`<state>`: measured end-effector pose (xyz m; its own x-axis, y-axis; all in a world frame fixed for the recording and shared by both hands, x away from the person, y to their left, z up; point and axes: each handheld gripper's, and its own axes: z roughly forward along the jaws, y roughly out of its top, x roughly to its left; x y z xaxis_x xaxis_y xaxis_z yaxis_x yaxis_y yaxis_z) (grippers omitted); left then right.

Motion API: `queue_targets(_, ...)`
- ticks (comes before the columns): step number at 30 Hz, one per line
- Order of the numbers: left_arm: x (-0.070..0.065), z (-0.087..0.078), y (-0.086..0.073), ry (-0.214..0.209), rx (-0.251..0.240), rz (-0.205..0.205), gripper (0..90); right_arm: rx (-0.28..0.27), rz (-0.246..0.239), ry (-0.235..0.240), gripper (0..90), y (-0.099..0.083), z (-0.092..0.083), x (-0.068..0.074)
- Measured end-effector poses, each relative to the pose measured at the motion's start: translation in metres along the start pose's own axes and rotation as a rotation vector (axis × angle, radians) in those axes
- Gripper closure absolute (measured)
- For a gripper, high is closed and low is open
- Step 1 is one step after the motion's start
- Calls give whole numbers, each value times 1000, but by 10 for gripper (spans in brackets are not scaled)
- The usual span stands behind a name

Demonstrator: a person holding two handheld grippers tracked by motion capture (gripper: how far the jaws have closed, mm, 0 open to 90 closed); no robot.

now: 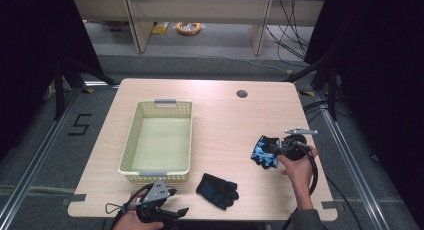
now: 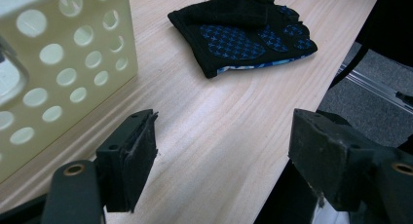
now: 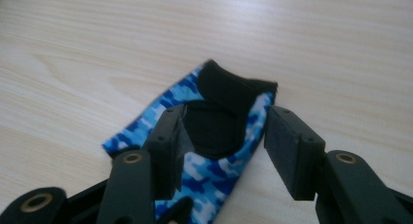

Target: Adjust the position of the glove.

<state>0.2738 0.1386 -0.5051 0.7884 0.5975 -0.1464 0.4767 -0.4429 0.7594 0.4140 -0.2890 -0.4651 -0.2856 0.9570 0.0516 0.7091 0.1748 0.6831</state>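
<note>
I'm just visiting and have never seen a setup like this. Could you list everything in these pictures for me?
basket: one, cream, perforated plastic with grey handles, left half of the table, nothing inside it.
black glove: one, black with blue dotted palm patches, near front edge, right of the basket.
blue glove: one, blue camouflage with black strap, right side of the table.
table: one, light wood, with a round cable hole at the back.
yellow object: one, on the floor beyond the table; too small to identify.
left gripper: one, black, front edge beside the basket, fingers apart, nothing between them.
right gripper: one, black, fingers open astride the blue glove's strap end.
hands: two, one holding each gripper.
</note>
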Motion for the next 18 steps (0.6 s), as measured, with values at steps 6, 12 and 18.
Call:
queue_targets(6,-1,0,0,-6,-26,9,251,1,66,-19,503,-7,12,-11)
queue_targets(12,-2,1,0,-6,-25,8,251,1,110,-16,500,-9,22,-13)
queue_targets(18,-2,0,1,-5,-29,5,246,29,161,-18,500,-6,27,-9)
